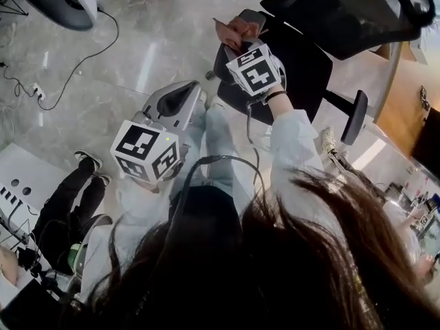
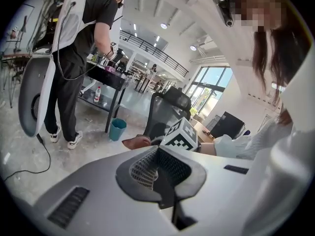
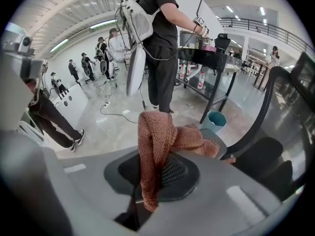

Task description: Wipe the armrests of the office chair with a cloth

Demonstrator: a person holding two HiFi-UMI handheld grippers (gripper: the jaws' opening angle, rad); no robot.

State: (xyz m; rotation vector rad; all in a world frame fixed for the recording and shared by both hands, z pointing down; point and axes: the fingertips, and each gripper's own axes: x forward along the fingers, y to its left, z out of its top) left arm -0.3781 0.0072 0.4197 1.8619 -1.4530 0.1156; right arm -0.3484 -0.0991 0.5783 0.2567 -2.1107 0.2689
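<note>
Fingers (image 3: pixel 173 174) of the right gripper (image 3: pixel 156 167) clench the cloth (image 3: pixel 155 134), draped lengthwise along them onto the armrest (image 3: pixel 221 141); left gripper (image 2: pixel 156 166) fingers meet empty.

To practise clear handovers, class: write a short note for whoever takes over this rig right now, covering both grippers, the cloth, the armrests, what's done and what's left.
left gripper: shut, empty.
right gripper: shut on the cloth, which lies on the near armrest.
far armrest: nothing on it.
Done: cloth is gripped and on the near armrest; how much is wiped can't be told.
Left: wipe along the near armrest, then do the far armrest.
</note>
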